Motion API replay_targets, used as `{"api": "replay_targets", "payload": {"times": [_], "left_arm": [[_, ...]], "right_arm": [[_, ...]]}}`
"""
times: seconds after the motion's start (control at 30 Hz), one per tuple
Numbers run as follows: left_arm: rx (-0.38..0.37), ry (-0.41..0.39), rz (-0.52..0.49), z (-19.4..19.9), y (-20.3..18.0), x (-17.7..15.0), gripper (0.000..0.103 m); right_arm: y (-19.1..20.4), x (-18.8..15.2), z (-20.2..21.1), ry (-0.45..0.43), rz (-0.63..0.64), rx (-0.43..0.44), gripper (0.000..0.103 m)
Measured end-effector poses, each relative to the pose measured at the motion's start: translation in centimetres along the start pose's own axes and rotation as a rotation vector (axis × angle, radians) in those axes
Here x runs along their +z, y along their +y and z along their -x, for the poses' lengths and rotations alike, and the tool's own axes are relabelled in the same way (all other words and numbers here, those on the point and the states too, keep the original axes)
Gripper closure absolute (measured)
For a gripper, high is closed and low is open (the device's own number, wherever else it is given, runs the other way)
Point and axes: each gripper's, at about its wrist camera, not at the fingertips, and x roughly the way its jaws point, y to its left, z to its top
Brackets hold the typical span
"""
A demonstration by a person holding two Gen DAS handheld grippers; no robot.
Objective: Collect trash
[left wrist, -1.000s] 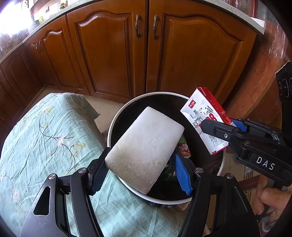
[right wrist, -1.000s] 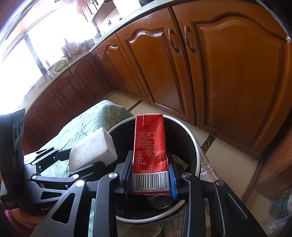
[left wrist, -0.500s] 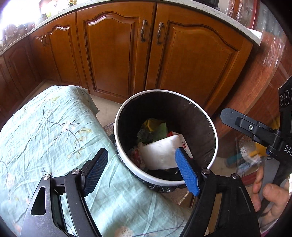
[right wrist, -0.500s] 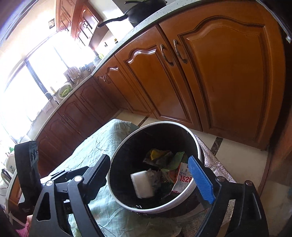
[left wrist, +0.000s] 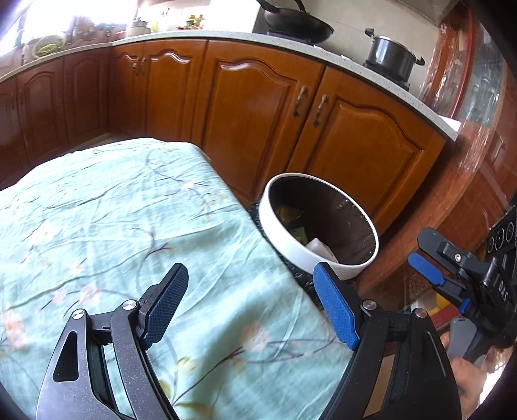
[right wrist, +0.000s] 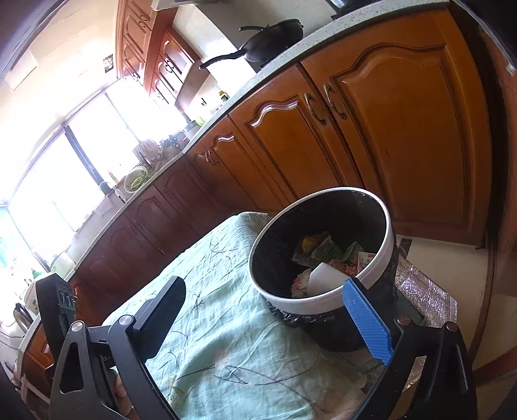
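Observation:
A round bin (left wrist: 300, 250) with a white rim and black liner stands on the floor beside the cloth-covered table (left wrist: 113, 226); the right wrist view shows its rim too (right wrist: 384, 258). Inside lie a white foam block (right wrist: 324, 279), a red and white carton (right wrist: 363, 261) and crumpled wrappers. My left gripper (left wrist: 250, 302) hovers over the table's near corner, jaws still opening, nothing between them. My right gripper (right wrist: 274, 318) is also opening and empty, back from the bin. The right gripper also shows at the right edge (left wrist: 429, 274) of the left wrist view.
Wooden cabinet doors (left wrist: 258, 110) run behind the bin under a counter with a wok (left wrist: 297, 22) and a pot (left wrist: 391, 55). A foil-like mat (right wrist: 423, 297) lies under the bin. A hand (left wrist: 465, 381) holds the right gripper's handle.
Both grippers let go: the foam block and the carton dropped into the bin. Both then opened wide and drew back from the bin toward the table.

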Motion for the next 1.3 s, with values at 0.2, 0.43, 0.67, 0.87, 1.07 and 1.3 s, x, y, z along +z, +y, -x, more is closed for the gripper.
{"api": "replay_targets", "payload": {"times": [0.2,0.43,0.67,0.87,1.07,1.3], "left_arm": [[0.052,-0.075,0.01,3.1,1.6,-1.6,0.015],[0.081,-0.156,-0.009,6.7,3.0,-2.6,0.012],[0.078,-0.318,-0.087,11.9,2.4,0.1,0.001],[0.205,-0.439,-0.094,14.1,2.3,-0.4,0.0],[0.256,-0.424,-0.045,13.0,4.0,-3.1,0.0],[0.307,-0.404,-0.028,12.2,4.9,-5.8,0.0]], "right_arm": [[2.6,-3.0,1.4,-0.078,0.072,-0.02,0.0],[6.4,-3.8,3.1,-0.108,0.2,-0.074,0.0],[12.3,0.1,7.9,-0.343,0.404,-0.129,0.0],[12.9,-1.3,8.0,-0.411,0.419,-0.13,0.0],[11.0,-4.7,5.2,-0.339,0.401,-0.139,0.0],[10.6,-6.9,4.0,-0.286,0.423,-0.14,0.0]]}}
